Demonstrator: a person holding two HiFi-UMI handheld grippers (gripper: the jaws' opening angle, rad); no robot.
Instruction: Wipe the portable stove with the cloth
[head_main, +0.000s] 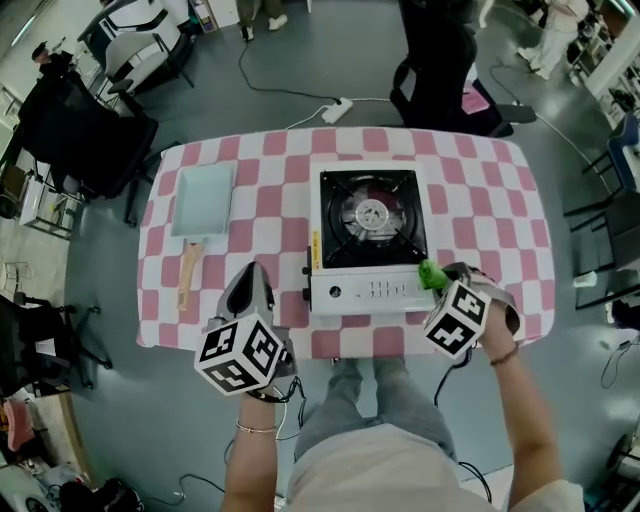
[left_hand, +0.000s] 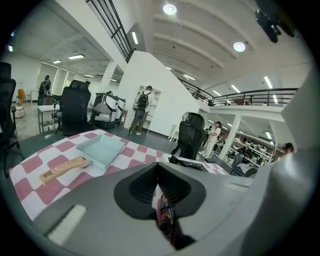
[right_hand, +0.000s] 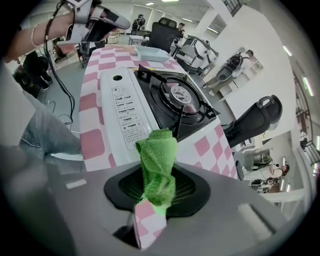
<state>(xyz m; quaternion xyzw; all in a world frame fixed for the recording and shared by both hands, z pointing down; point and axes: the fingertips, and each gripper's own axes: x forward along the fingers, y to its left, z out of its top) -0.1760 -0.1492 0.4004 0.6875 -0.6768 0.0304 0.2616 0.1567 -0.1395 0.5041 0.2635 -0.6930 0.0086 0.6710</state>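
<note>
1. Nearest to the person, the right gripper (head_main: 438, 283) is clamped on the cloth (right_hand: 159, 162). A green wad of it stands up out of the closed jaws, with its free end poking forward.
2. That wad sits at the front right corner of the portable stove (head_main: 366, 232). It is at the corner or just over it; I cannot tell whether it is pressing on the metal.
3. Seen along the right gripper's jaws, the white control strip (right_hand: 125, 112) runs straight away from the cloth towards the person's left. So the strip's long axis lies nearly in line with the way the gripper points.
4. The burner (right_hand: 177, 95) and its black pan support lie off to the far side of that line, further from the person.
5. I judge that a wipe would be a plain push leftward along the strip. Reaching the black top would need a swing away from the person's body.
6. The left gripper (head_main: 254, 272) has its jaws together on nothing. It hovers over the near edge of the table (head_main: 480, 190), just beside the stove's front left corner but apart from it, pointing out across the checked cover.
7. The right gripper is therefore the one placed for the job, while the left could steady the stove's left side.
8. Further back on the left are a wooden-handled tool (head_main: 189, 272) and a pale tray (head_main: 203, 198), well apart from the stove and clear of any wipe.
</note>
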